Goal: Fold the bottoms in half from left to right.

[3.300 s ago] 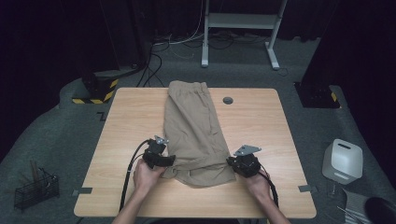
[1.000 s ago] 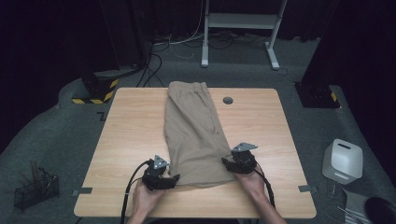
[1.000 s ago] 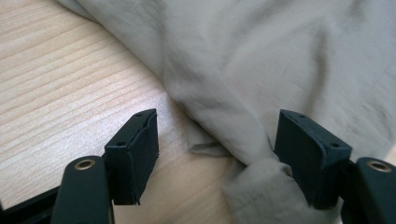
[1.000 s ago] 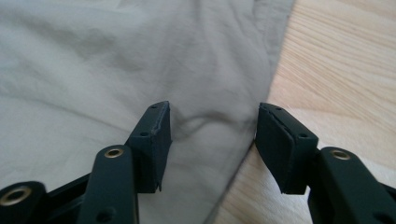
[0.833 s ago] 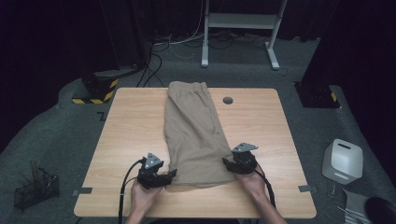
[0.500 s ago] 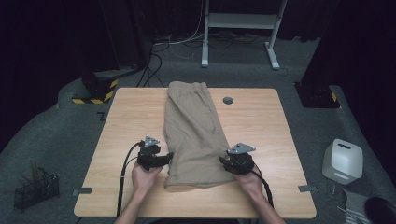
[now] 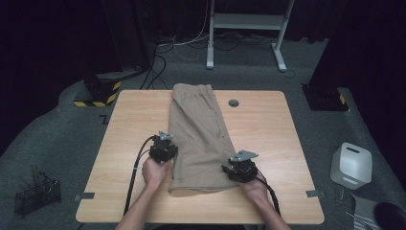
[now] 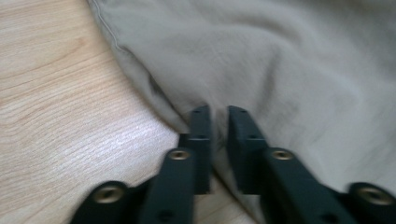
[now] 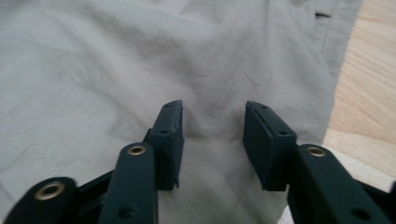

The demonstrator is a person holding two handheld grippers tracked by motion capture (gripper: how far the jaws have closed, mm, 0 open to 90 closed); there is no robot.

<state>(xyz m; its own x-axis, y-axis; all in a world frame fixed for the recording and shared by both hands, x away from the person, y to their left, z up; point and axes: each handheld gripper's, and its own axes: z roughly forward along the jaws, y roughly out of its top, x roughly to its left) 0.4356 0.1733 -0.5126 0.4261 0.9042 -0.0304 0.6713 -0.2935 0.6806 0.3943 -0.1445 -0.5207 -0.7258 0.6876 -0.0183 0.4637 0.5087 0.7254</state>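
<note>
Khaki shorts (image 7: pixel 198 139) on table (image 7: pixel 268 129) | left gripper (image 8: pixel 218 122) pinching edge | right gripper (image 9: pixel 212 126) parted

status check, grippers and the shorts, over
Left hand-held gripper just closed on khaki shorts' edge. Right hand-held gripper open over the fabric, nothing pinched. Round grommet clear of the work.

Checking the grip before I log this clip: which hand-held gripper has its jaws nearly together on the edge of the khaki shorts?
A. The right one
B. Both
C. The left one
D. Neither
C. The left hand-held gripper has its jaws almost together with a fold of the khaki shorts edge between them, having just been closing; the right hand-held gripper stands with its jaws wide apart over the cloth.
</note>
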